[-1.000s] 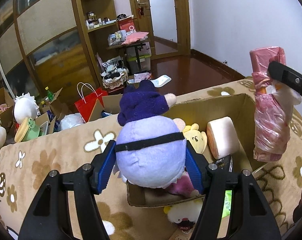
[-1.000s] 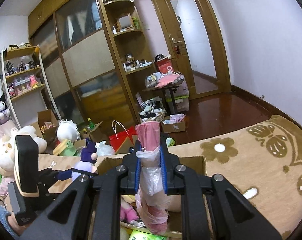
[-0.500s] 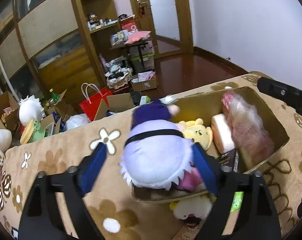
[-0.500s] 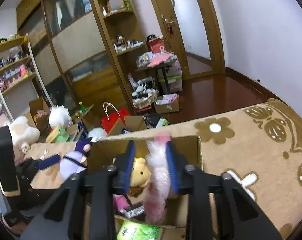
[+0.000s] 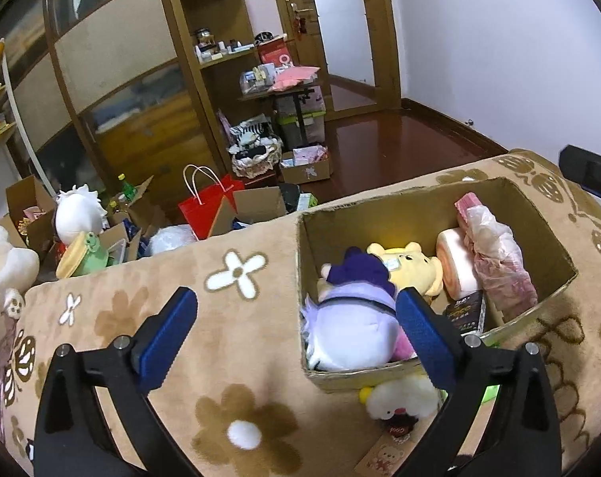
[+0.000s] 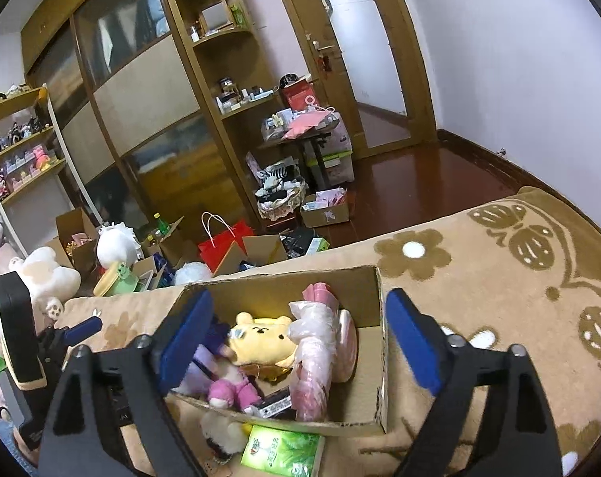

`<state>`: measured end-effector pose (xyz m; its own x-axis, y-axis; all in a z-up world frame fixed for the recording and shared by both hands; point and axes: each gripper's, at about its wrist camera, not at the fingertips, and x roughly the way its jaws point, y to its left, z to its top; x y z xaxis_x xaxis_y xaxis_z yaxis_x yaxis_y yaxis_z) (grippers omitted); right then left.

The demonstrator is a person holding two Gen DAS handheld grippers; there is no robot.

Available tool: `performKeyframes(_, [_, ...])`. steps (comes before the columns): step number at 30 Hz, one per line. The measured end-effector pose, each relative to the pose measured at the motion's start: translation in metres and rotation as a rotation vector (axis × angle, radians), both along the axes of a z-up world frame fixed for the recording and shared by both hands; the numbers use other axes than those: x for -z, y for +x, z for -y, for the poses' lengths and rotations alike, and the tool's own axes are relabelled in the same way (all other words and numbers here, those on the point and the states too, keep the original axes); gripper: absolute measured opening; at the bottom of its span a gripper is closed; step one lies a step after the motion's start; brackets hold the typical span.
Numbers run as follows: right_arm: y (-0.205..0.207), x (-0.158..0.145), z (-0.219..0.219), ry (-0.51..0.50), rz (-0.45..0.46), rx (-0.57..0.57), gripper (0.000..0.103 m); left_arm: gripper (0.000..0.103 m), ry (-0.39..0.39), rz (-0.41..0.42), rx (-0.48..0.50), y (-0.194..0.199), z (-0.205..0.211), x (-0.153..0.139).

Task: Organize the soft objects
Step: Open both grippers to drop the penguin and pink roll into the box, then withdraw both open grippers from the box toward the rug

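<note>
Both my grippers have just been opening and now stand wide with nothing between their pads: the left gripper (image 5: 296, 332) hangs over the near-left corner of the cardboard box (image 5: 383, 373), the right gripper (image 6: 298, 342) above the box's middle. The purple plush (image 5: 354, 318) lies inside at the near-left corner, and the pink bagged bundle (image 5: 495, 254) leans along the right side, beside the yellow bear plush (image 5: 407, 268) and a rolled pink-and-white cushion (image 5: 457, 262).

My worry is the purple plush: it sits high against the wall, and my right-hand blue pad (image 5: 427, 342) is just beside it, so pulling back carelessly could snag it and drag it out. The white fluffy toy (image 5: 399, 399) and the green packet (image 6: 282, 453) are outside the box.

That toy's tag seems to read "Cool"; the green packet's print is too small to read.
</note>
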<state>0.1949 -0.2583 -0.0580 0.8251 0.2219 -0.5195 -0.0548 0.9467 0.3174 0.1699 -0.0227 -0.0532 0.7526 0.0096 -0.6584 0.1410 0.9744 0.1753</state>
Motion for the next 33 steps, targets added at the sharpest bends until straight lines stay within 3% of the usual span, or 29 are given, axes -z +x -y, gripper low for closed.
performKeyframes(2, [-0.006, -0.003, -0.001, -0.002, -0.004, -0.002, 0.102, 0.1, -0.009, 0.0, -0.007, -0.003, -0.002, -0.004])
performKeyframes(13, [-0.044, -0.016, -0.014, -0.043, -0.004, -0.026, 0.103, 0.1, -0.089, -0.033, -0.023, -0.031, -0.024, -0.031])
performKeyframes(25, [-0.081, -0.019, -0.028, -0.091, -0.032, -0.05, 0.103, 0.1, -0.05, -0.049, -0.007, -0.072, -0.025, -0.048])
performKeyframes(33, [-0.096, -0.009, -0.032, -0.106, -0.062, -0.053, 0.103, 0.1, -0.038, -0.091, -0.005, -0.076, -0.024, -0.039])
